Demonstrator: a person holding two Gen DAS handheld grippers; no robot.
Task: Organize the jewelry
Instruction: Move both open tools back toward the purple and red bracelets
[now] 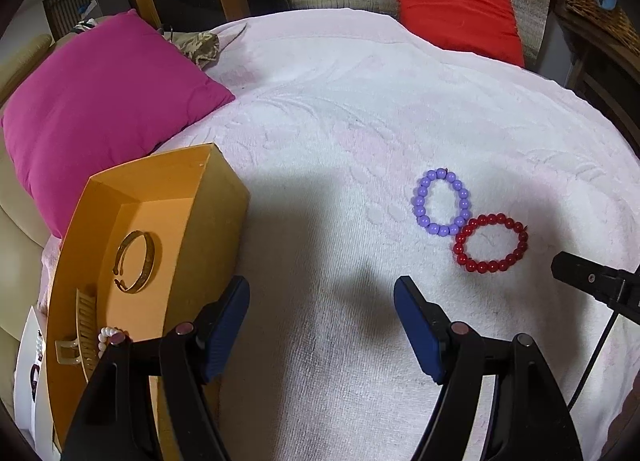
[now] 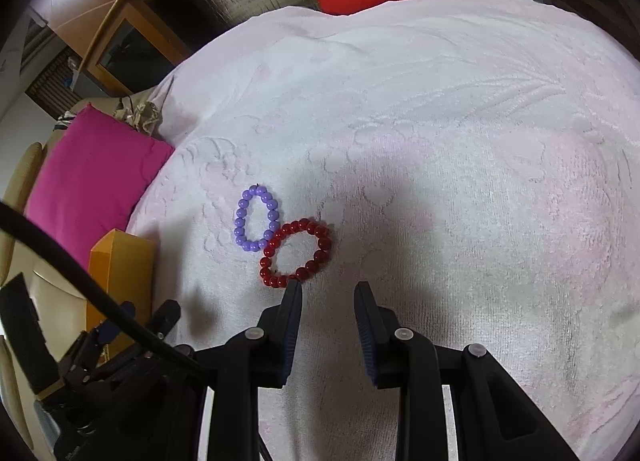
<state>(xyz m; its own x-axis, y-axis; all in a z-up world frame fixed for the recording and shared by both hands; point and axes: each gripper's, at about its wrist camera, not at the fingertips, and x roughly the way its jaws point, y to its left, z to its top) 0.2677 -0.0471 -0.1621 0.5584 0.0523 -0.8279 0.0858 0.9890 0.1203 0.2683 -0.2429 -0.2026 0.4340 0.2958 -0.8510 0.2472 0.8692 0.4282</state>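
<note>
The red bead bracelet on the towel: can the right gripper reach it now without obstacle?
Probably yes. The right gripper is open and empty, and the red bead bracelet lies just ahead of its left fingertip. Only the purple bead bracelet touches it, on the far side.

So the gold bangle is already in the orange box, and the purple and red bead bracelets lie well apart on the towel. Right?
Not quite. In both wrist views the purple bead bracelet and red bead bracelet touch. The gold bangle is in the orange box, as stated.
</note>
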